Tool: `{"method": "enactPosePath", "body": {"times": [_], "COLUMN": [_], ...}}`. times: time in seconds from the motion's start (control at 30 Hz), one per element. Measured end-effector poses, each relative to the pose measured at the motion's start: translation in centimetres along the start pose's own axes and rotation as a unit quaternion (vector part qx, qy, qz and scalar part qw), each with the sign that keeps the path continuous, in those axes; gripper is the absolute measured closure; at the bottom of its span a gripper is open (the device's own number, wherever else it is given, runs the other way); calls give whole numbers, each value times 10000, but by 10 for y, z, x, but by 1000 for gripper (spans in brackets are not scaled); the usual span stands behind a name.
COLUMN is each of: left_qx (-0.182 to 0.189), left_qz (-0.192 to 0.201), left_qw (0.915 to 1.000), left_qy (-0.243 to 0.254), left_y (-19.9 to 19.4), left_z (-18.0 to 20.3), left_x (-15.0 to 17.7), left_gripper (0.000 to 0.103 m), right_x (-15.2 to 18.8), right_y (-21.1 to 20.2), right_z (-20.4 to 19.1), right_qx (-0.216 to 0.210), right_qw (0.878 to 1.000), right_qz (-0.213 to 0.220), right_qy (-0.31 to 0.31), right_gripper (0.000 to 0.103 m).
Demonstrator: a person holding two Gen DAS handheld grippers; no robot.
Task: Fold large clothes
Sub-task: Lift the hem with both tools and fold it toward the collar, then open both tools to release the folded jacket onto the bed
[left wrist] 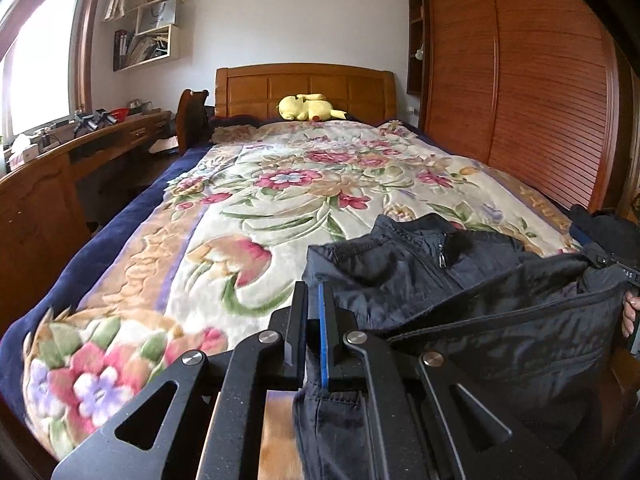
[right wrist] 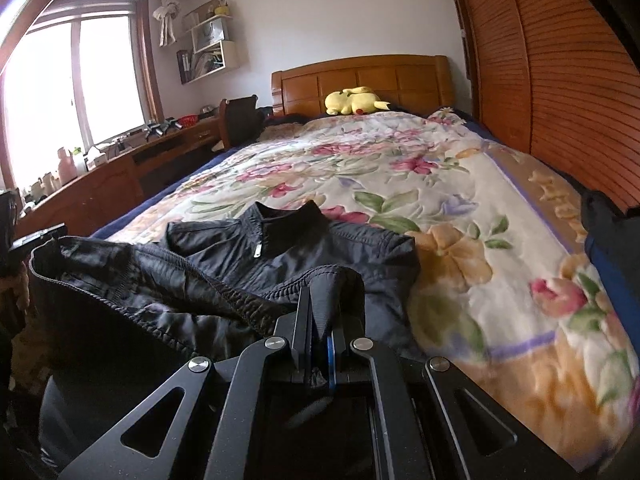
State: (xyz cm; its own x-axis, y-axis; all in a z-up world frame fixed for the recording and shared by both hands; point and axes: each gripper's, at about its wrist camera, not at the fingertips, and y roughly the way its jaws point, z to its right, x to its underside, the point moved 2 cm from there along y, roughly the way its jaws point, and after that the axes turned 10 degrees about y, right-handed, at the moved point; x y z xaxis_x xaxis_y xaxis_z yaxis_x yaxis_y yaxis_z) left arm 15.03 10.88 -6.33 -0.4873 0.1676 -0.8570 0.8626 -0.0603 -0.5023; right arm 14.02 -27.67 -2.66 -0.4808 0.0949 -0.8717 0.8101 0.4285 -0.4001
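Sunlight from a window fell across a bedroom where a floral blanket (left wrist: 248, 216) covered a wooden bed. The left gripper (left wrist: 314, 312) had its fingers pressed together on the hem edge of a black jacket (left wrist: 420, 280), cloth caught between the blue pad and the opposite finger. The right gripper (right wrist: 320, 320) likewise pinched a bunched fold of the same jacket's hem, fingers closed on the fabric.

Outward from both grips, the jacket lay with collar and zipped chest flat on the blanket near the foot of the bed, while its lower part was lifted and draped back toward the holder. Judging by this, folding had barely started: the garment was roughly spread, the hem raised, and no crease was finished; the sleeves and body were yet to be folded.

Only the left wrist view showed the person's hand (left wrist: 631, 316) on the other tool's handle at the right edge. Only the right wrist view showed the cluttered desk (right wrist: 120, 168) fully lit beneath the window. Both showed a yellow plush toy (left wrist: 308, 107) at the headboard (left wrist: 304, 84).
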Motion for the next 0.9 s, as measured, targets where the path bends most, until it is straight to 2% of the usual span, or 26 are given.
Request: {"method": "enactPosePath", "body": {"times": [0.13,0.3,0.43,0.6,0.8,0.9], "left_qx": [79,-39,-215,-302,-511,-522], "left_qz": [-29,-90,-56,-81,-86,-135], "left_qw": [9999,9999,9994,9987,9977,9978], "left_qy": [-146,110,277,412,430,397], "left_y": [32,71,97,130,160,169], "left_z": [-3,-1,-5,-6,-5,-5], "left_x": [-20,-56,-90,-125,-155,-156], "left_gripper": [98,98,98,98,98,98], "right_x": [-15,-42,-78,-126,-167,-168], "right_y": [31,74,113,156,209,230], "right_z": [-2,0,6,12,-2,-11], "right_qx": [136,306,542,801,1113,1165], "right_qw": [9996,9983,9966,9958,9926,9922], "right_qz": [-10,-109,-55,-13,11,-56], "right_qy": [-259,-485,-613,-447,-494,-435], "right_gripper": [99,99,99,99,99,99]}}
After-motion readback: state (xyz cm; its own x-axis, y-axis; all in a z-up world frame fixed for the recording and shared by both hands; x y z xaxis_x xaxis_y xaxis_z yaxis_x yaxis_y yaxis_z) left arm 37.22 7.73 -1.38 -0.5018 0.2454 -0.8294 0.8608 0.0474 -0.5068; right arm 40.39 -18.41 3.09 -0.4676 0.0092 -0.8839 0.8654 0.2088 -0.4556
